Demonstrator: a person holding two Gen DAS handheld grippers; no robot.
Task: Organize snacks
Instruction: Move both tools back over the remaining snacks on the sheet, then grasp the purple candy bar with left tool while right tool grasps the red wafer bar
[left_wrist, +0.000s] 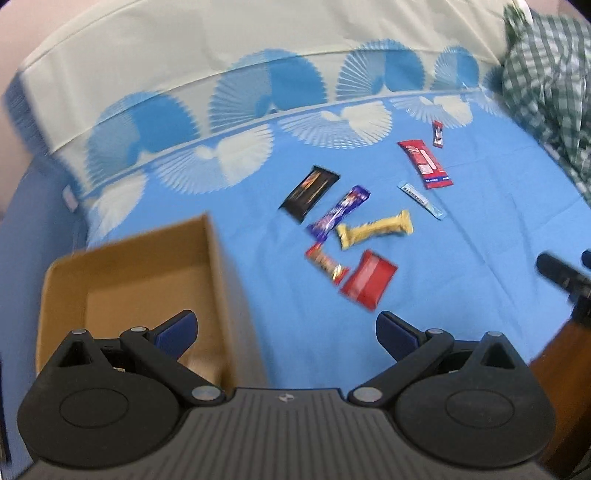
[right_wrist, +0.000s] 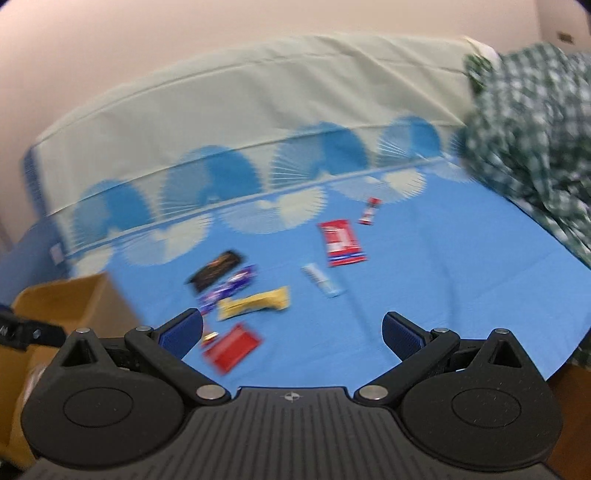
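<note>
Bed (left_wrist: 443, 277): blue sheet with a white fan pattern, pale cover at the far side.

Box (left_wrist: 122, 266): open cardboard, on the bed at the left of the snacks; inside looks bare where visible.

Snacks, loose on the sheet, right of the box:
- black pack (left_wrist: 309, 194), nearest the fan border;
- purple bar (left_wrist: 338, 213), just beside the black pack;
- yellow bar (left_wrist: 375, 229), next to the purple bar's lower end;
- small red-gold bar (left_wrist: 325, 263), near the box side;
- red pack (left_wrist: 368, 278), just beside the red-gold bar;
- pale blue stick (left_wrist: 421, 200), apart to the right;
- long red pack (left_wrist: 424, 163), beyond the stick;
- tiny red piece (left_wrist: 438, 133), farthest.

Checked cloth (left_wrist: 546, 85): heaped at the far right.

Left tool (left_wrist: 286, 334): spread wide, holding nothing, over the box's right wall and the sheet.

Right tool (right_wrist: 291, 334): spread wide, holding nothing, above the sheet near the red pack (right_wrist: 232, 346). Both views blurred.
</note>
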